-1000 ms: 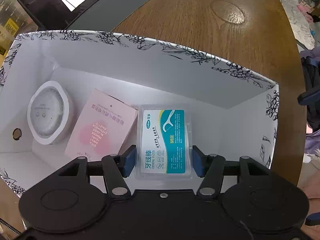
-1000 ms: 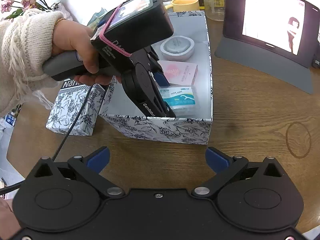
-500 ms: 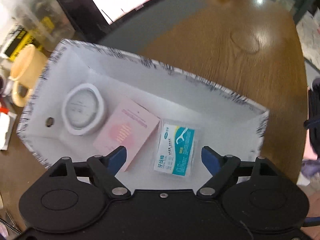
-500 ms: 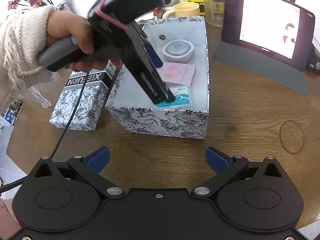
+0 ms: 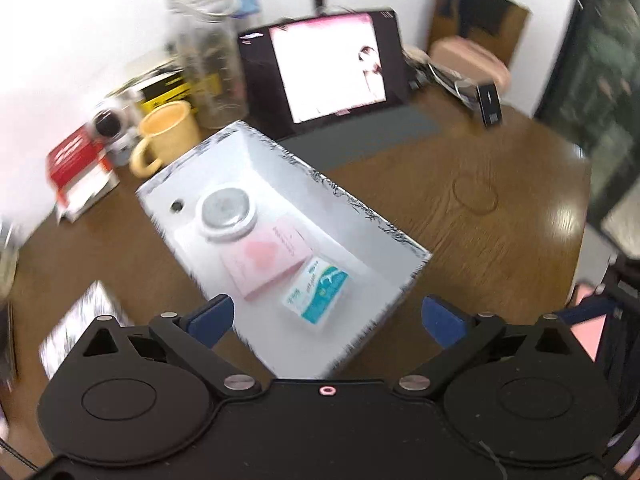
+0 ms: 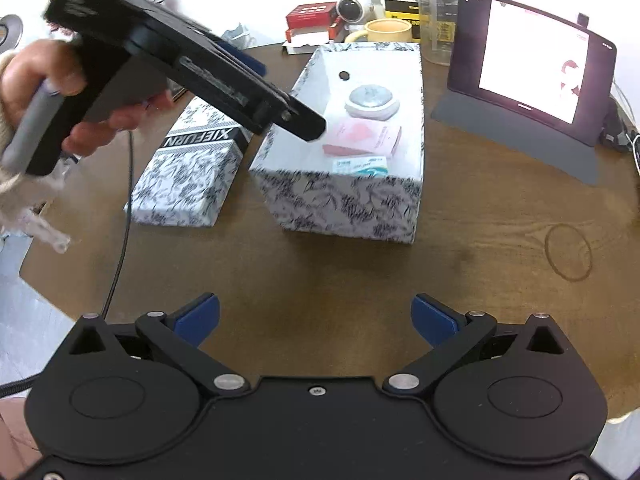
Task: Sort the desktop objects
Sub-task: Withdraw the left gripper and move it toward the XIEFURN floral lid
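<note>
White cardboard lines the open storage box (image 6: 362, 208), whose outer walls carry a black floral print; it sits mid-table on dark wood. Three things lie inside in a row: a round white compact (image 6: 372, 101) at the far end, a flat pink packet (image 6: 362, 136) in the middle, and a teal dental floss pack (image 6: 360, 166) nearest the front wall. The left gripper (image 5: 324, 316) hangs above the box's near end, its blue-padded jaws spread wide with nothing between them. The right gripper (image 6: 315, 318) hovers over bare table in front of the box, jaws equally wide and empty. The packing step looks finished, and the likely next move is fetching the lid (image 6: 190, 168), a matching floral piece lying just left of the box, which calls for a flat pinch on its edge and squaring it over the rim. Beyond the box stand a yellow mug (image 6: 386, 31), a clear jar (image 5: 210, 68) and a propped tablet (image 6: 532, 74); none blocks the way, though the left gripper's cable (image 6: 122, 232) trails beside the lid.
</note>
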Motion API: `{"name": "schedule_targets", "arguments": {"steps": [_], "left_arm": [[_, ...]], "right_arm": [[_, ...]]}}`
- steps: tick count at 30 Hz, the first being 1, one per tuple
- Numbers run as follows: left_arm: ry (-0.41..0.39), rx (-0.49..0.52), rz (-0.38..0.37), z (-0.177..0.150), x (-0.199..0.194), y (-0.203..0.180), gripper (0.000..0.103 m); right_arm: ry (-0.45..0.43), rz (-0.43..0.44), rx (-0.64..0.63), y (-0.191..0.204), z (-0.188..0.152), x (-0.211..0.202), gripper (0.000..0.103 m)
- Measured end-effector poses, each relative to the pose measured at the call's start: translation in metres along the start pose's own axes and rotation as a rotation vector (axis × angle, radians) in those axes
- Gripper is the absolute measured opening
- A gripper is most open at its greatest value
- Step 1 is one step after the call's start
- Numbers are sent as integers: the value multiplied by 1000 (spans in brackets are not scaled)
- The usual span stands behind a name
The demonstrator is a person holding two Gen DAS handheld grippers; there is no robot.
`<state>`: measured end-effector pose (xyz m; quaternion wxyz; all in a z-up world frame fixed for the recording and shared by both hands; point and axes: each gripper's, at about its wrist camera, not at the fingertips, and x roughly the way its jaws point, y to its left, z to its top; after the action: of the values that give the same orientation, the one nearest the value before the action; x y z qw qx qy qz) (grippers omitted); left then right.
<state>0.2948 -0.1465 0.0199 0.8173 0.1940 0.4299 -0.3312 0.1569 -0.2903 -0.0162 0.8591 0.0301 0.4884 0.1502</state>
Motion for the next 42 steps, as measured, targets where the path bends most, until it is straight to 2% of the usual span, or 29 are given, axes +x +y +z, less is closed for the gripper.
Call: {"name": "schedule_targets", "arguments": {"steps": [4,9,23,32,42], "left_arm": [[-60,-113,38,-27,-24,-4,102],[-132,-220,131,-64,-59,-13,103],[-149,-419,273,-151,-120,-32,103],[-182,-513,346,-185,-154,-32,103],[-157,-557,373,-199,-161,-17,103]], "right_arm": [[-13,-5,-12,10,-17,-11,103],[-29,-11,-7,21,-41,-24,103],[-91,-6,-4,52,-84,-50,103],[-103,-2,-13,65,-92,-55,103],[-95,26,-41,80,-84,-45,103]]}}
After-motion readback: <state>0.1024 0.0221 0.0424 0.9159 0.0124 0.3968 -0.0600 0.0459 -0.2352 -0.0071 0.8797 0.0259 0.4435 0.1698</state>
